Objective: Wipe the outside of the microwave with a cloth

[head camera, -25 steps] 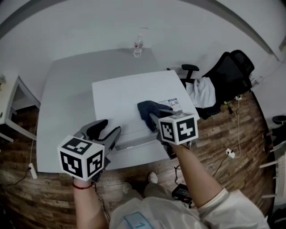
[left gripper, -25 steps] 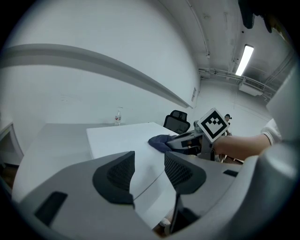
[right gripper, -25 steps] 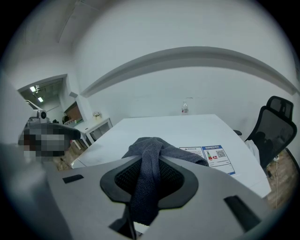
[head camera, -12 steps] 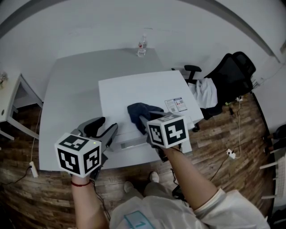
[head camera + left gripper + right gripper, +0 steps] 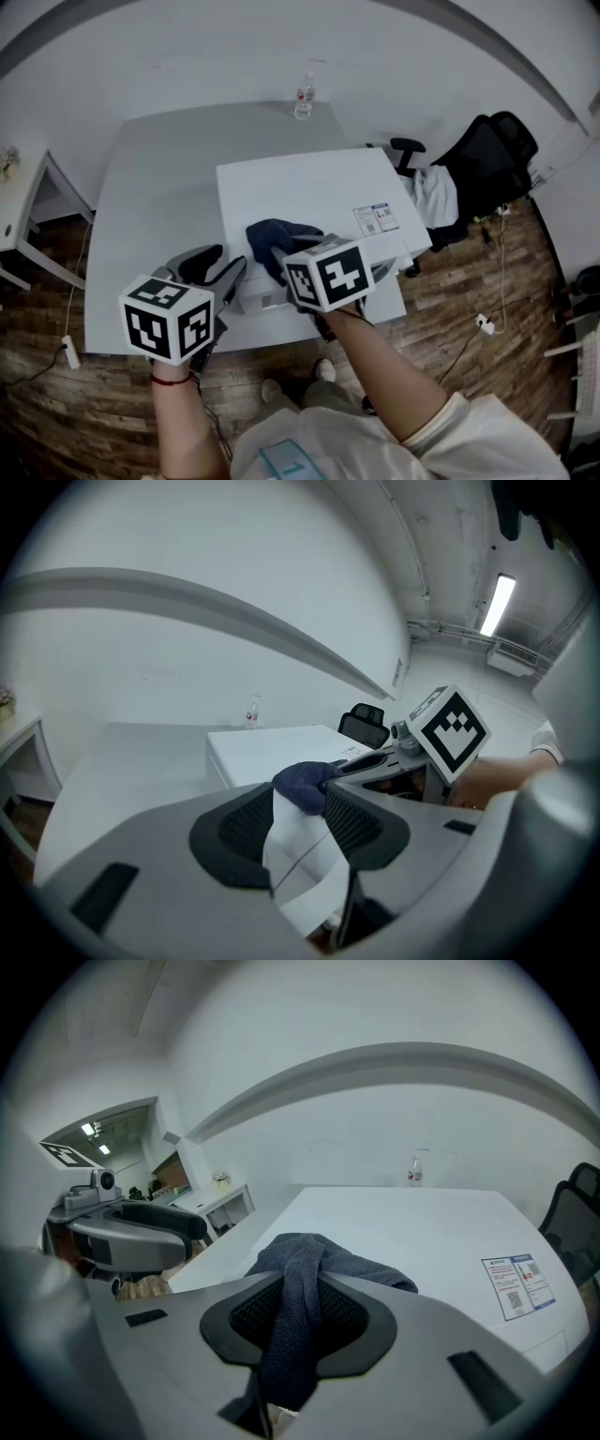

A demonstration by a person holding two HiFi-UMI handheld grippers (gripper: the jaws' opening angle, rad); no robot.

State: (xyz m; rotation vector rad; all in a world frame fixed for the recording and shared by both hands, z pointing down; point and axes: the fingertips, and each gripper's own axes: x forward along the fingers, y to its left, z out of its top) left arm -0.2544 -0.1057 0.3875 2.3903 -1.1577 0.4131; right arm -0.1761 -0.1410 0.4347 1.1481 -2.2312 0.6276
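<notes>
The white microwave point(image 5: 309, 187) stands on a grey table point(image 5: 159, 187). A dark blue cloth point(image 5: 272, 234) lies bunched on its top near the front edge, and my right gripper point(image 5: 284, 255) is shut on it. In the right gripper view the cloth point(image 5: 300, 1269) hangs down between the pads over the microwave top point(image 5: 412, 1232). My left gripper point(image 5: 216, 264) hovers by the microwave's front left corner, its jaws closing. In the left gripper view only that white corner point(image 5: 300, 855) shows through the left gripper's point(image 5: 300, 822) gap, with no sign of the pads pressing on it.
A small clear bottle point(image 5: 304, 97) stands at the table's far edge. A printed label point(image 5: 378, 218) is stuck on the microwave's top right. A black office chair point(image 5: 478, 169) with white fabric on it is at the right. A light side table point(image 5: 19, 216) is at the left.
My right gripper has dragged the cloth to the left along the front of the microwave's top. The left gripper has stayed by the front left corner.
</notes>
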